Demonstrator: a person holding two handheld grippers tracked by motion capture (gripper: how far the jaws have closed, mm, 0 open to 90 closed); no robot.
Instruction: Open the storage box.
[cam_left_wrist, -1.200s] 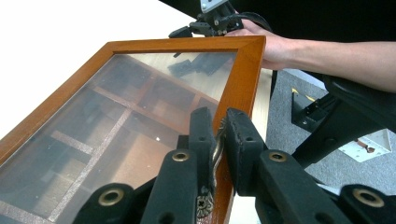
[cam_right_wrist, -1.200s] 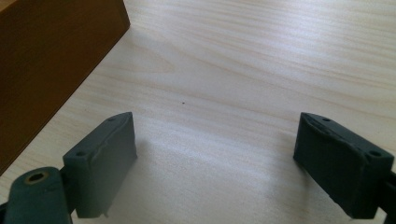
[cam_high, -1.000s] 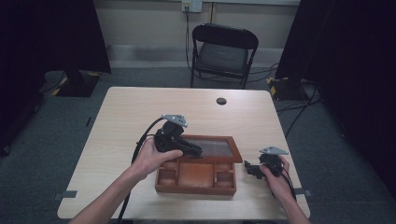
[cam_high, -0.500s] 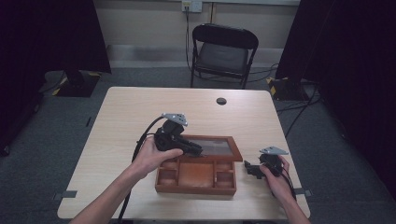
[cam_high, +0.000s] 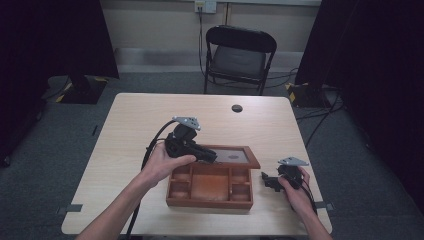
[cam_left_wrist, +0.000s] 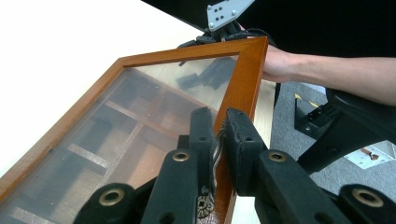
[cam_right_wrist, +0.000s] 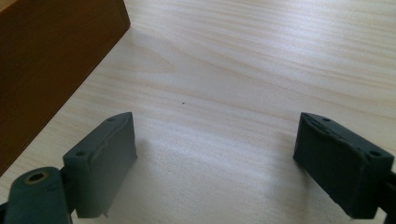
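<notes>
A brown wooden box (cam_high: 210, 195) with several compartments sits near the table's front edge. Its glass-paned lid (cam_high: 235, 156) is tilted up and back on its hinges. My left gripper (cam_high: 212, 155) is shut on the lid's wooden frame (cam_left_wrist: 243, 74). In the left gripper view its jaws (cam_left_wrist: 219, 128) pinch the frame edge by a small brass fitting. My right gripper (cam_high: 266, 179) rests low on the table just right of the box, open, with bare tabletop between its fingers (cam_right_wrist: 215, 158). The box's side wall (cam_right_wrist: 46, 60) stands to its left.
A small black round object (cam_high: 237, 108) lies at the table's far side. A black folding chair (cam_high: 240, 55) stands beyond the table. The left gripper's cable (cam_high: 150, 150) trails over the table. Bare wood spreads left of and behind the box.
</notes>
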